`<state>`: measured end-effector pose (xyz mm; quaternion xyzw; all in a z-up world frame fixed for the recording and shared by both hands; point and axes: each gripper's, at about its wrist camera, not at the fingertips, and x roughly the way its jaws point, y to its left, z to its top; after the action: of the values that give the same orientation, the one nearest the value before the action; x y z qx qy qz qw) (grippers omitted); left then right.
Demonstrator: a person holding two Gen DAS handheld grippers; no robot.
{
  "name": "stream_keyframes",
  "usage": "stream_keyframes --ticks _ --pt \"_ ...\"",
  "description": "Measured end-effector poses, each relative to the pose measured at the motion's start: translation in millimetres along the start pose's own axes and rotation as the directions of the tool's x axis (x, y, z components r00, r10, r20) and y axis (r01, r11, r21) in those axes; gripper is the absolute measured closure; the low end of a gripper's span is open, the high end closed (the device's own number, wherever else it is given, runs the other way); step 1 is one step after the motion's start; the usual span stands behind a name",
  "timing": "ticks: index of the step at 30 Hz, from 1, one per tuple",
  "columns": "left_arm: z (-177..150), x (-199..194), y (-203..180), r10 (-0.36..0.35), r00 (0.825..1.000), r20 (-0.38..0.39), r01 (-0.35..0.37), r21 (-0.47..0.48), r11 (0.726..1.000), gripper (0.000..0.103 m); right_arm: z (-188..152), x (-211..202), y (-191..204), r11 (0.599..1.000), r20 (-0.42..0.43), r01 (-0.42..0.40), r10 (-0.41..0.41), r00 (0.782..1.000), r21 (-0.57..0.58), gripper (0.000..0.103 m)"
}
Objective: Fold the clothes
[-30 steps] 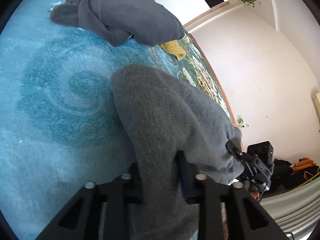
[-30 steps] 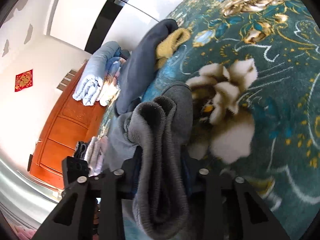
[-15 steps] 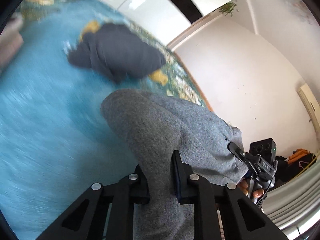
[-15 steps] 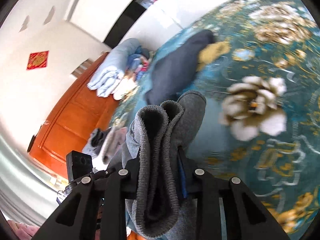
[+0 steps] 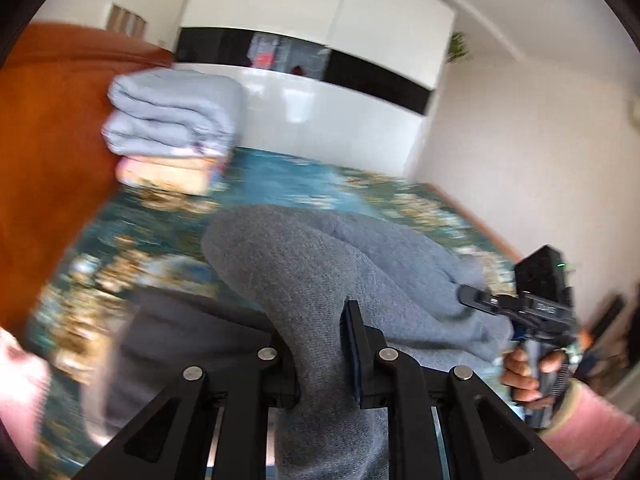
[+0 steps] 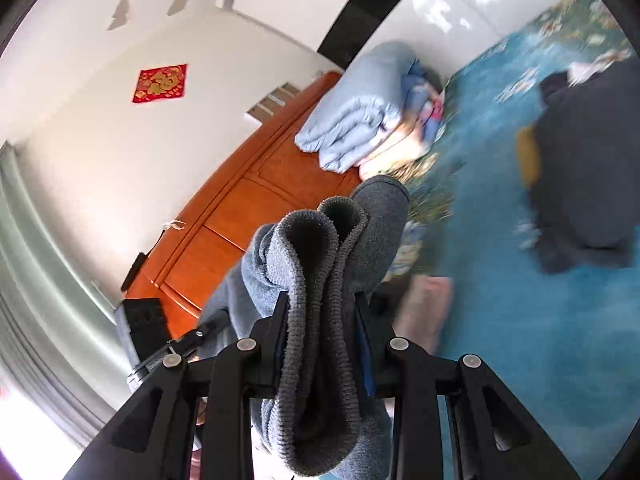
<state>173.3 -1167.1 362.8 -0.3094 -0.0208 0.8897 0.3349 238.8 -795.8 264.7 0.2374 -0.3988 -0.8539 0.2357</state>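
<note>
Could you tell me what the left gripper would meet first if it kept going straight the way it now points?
The left gripper is shut on the grey garment, which bulges ahead of it. Past that, probably the blue rug; depth is unclear in the blur.

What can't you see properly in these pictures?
- Grey garment: its lower part runs off the bottom edge in both views, so its kind is unclear.
- Dark clothes pile: motion blur in the right wrist view smears it.
- Bedspread: its pattern is blurred in the left wrist view.
- Left hand-held gripper and right hand-held gripper: the cloth covers their pads.
</note>
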Motion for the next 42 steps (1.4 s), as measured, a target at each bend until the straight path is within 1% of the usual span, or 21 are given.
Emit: stream_keyframes --ticks 1,4,8,11,13,16,17,18,20,22,24,25,27,30,31,33,35,36,38,39,42 --pt "9.1 2.2 19.1 0.035 0.999 -0.013 -0.035 -0.018 0.999 0.085 1.2 22.6 4.3 1.000 -0.014 -0.001 0.001 1.000 0.004 0.073" --pt "17.6 12.9 58.9 0.089 0.995 -0.039 -0.090 -0.048 0.995 0.085 3.1 85.9 15.8 1.000 -0.056 0.008 -0.007 0.998 0.009 0.073" --pt "-3.3 35.0 115.6 0.117 0.990 -0.078 -0.128 -0.147 0.981 0.085 -2.5 150.9 19.0 0.997 -0.136 0.071 -0.071 0.988 -0.007 0.073" --pt "-31.3 60.4 156.2 0.128 0.980 -0.150 -0.164 -0.257 0.952 0.084 -13.8 182.6 5.9 0.995 -0.197 0.103 -0.102 0.975 -0.007 0.073" --pt "-48.3 74.3 166.2 0.127 0.976 -0.175 -0.172 -0.277 0.945 0.079 -24.0 191.0 -4.8 0.993 -0.226 0.120 -0.121 0.967 -0.019 0.073" --pt "-55.5 70.2 178.0 0.081 0.990 -0.112 -0.115 -0.352 0.929 0.074 -28.0 196.8 -17.7 0.992 -0.248 0.126 -0.127 0.960 -0.020 0.066" --pt "-55.0 66.1 181.0 0.075 0.992 -0.098 -0.107 -0.377 0.920 0.069 -26.5 196.8 -19.6 0.992 -0.251 0.123 -0.124 0.960 -0.016 0.065" --pt "-53.8 60.7 182.8 0.077 0.993 -0.084 -0.104 -0.396 0.912 0.056 -24.0 194.0 -19.6 0.992 -0.252 0.128 -0.129 0.959 -0.018 0.063" --pt "-47.0 42.6 179.0 0.126 0.991 -0.053 -0.137 -0.394 0.909 0.039 -18.4 187.1 -17.4 0.989 -0.253 0.142 -0.145 0.957 -0.028 0.052" --pt "-38.2 24.9 172.2 0.166 0.986 -0.015 -0.159 -0.371 0.915 0.039 -8.6 174.9 -8.5 0.986 -0.236 0.151 -0.164 0.958 -0.072 0.051" --pt "-31.7 6.7 152.6 0.189 0.982 0.027 -0.172 -0.311 0.935 0.037 1.4 159.3 6.0 0.970 -0.185 0.190 -0.217 0.959 -0.151 0.051" --pt "-30.1 0.4 138.8 0.186 0.982 0.041 -0.169 -0.265 0.949 0.037 5.6 154.4 14.7 0.964 -0.164 0.190 -0.221 0.961 -0.188 0.051" --pt "-31.8 -4.3 109.8 0.169 0.984 0.054 -0.158 -0.163 0.974 0.035 8.3 152.2 38.5 0.952 -0.150 0.156 -0.201 0.968 -0.264 0.051" --pt "-48.3 3.2 85.7 0.171 0.985 0.038 -0.168 -0.068 0.983 0.035 -7.4 169.5 70.8 0.918 -0.211 0.077 -0.170 0.963 -0.388 0.051" --pt "-55.1 7.5 85.3 0.166 0.986 0.024 -0.164 -0.066 0.984 0.035 -13.7 176.8 79.2 0.904 -0.235 0.053 -0.166 0.958 -0.424 0.051" --pt "-69.3 21.7 94.5 0.173 0.984 -0.031 -0.175 -0.095 0.980 0.035 -27.1 192.6 80.8 0.873 -0.257 0.063 -0.210 0.943 -0.484 0.051" --pt "-83.7 39.3 109.8 0.183 0.978 -0.102 -0.196 -0.143 0.970 0.035 -34.3 208.6 59.7 0.867 -0.253 0.153 -0.300 0.920 -0.474 0.051" --pt "-90.1 47.9 117.2 0.167 0.978 -0.124 -0.187 -0.169 0.968 0.035 -36.1 214.6 48.0 0.870 -0.254 0.189 -0.330 0.909 -0.455 0.051" --pt "-95.1 57.2 126.9 0.145 0.982 -0.123 -0.169 -0.221 0.961 0.035 -39.2 226.1 25.5 0.874 -0.268 0.255 -0.384 0.884 -0.413 0.051" --pt "-95.6 59.6 130.1 0.143 0.983 -0.115 -0.168 -0.242 0.956 0.035 -39.4 229.9 16.7 0.882 -0.279 0.273 -0.392 0.877 -0.384 0.051" --pt "-91.7 56.9 130.9 0.161 0.982 -0.101 -0.182 -0.265 0.947 0.035 -37.5 225.7 17.9 0.887 -0.271 0.272 -0.385 0.882 -0.373 0.051"
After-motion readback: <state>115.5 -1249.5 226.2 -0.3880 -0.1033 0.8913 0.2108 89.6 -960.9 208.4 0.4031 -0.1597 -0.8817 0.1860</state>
